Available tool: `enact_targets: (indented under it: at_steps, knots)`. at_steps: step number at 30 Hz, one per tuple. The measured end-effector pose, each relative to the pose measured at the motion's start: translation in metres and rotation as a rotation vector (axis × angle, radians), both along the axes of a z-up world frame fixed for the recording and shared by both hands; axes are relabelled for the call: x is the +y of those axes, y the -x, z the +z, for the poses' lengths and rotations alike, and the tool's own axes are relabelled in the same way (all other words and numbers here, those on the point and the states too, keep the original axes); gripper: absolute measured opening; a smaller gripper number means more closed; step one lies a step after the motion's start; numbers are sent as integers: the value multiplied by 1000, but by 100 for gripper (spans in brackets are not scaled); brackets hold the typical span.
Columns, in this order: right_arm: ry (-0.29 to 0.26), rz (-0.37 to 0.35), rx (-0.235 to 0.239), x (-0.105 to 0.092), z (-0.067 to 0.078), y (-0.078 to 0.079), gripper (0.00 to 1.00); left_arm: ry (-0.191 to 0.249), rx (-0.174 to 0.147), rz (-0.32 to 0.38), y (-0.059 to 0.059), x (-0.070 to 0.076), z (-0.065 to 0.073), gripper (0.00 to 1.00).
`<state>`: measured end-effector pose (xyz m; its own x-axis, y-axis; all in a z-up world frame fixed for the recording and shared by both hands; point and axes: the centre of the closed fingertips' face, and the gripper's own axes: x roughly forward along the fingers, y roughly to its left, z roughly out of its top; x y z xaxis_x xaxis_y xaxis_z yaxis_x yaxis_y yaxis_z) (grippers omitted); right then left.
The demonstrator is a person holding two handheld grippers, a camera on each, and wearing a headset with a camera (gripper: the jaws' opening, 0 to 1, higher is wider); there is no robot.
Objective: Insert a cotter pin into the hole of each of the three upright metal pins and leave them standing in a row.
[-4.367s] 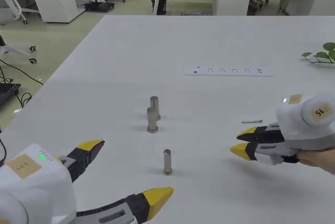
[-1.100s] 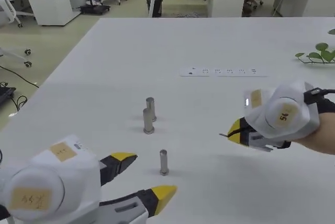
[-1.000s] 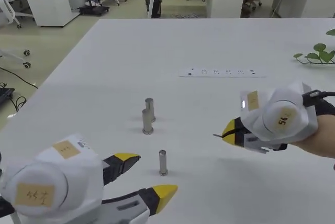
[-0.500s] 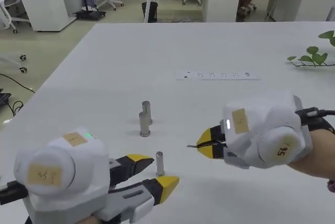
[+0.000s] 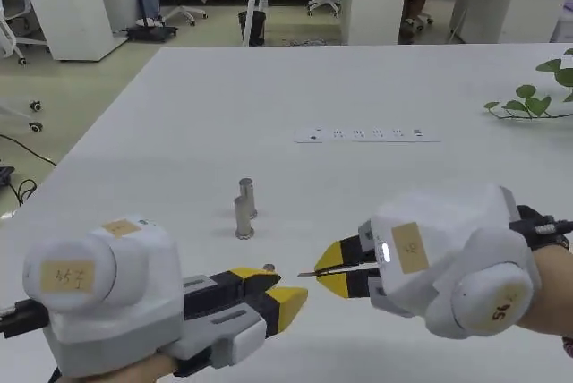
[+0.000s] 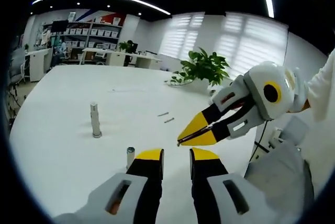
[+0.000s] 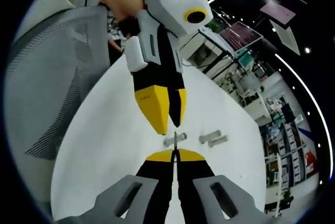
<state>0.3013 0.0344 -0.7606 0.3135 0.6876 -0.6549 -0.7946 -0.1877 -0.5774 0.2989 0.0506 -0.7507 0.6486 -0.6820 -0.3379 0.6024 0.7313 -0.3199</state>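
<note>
Steel and wire-thin, the cotter pin (image 5: 306, 273) juts from the clamped yellow tips of the right gripper (image 5: 322, 272) in the head view. It points toward 9 o'clock at the nearest short grey upright metal pin (image 5: 269, 268), near it but apart. The left gripper (image 5: 288, 285) sits just in front of that pin, jaws narrowly parted and empty. Two farther metal pins (image 5: 243, 219) stand close together at 11 o'clock on the white table (image 5: 403, 186), well apart from the nearest pin. Left gripper view: the nearest pin stands just outside the jaws at 9 o'clock, not between them; loose cotter pins (image 6: 163, 114) lie at 12 o'clock. Right gripper view: the jaws pinch the cotter pin, free end ahead; which end is held, cannot tell. Judgement: the cotter is light, springy and easily bent or twisted in the grip, so hold it by the head and leave the legs free. The upright pin is stiff and heavier but tippy; steady it mid-shaft, below the hole.
</note>
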Motion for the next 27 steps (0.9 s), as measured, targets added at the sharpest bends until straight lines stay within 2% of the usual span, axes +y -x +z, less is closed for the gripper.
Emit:
enact_targets:
  at_steps: [4,7,14,23,27]
  knots:
    - [-16,23,-5,4,2,5,2,22,13,-2,0,-3,0,17]
    - [-23,32,-18,5,3,7,2,31,24,-9,2,-6,0,13]
    - [-44,41,-17,9,7,11,2,59,41,-8,3,-8,1,6]
    - [-32,63,-31,10,7,15,2,95,61,1,4,-7,1,1]
    - [-31,65,-31,11,6,16,2,93,60,1,5,-7,1,1]
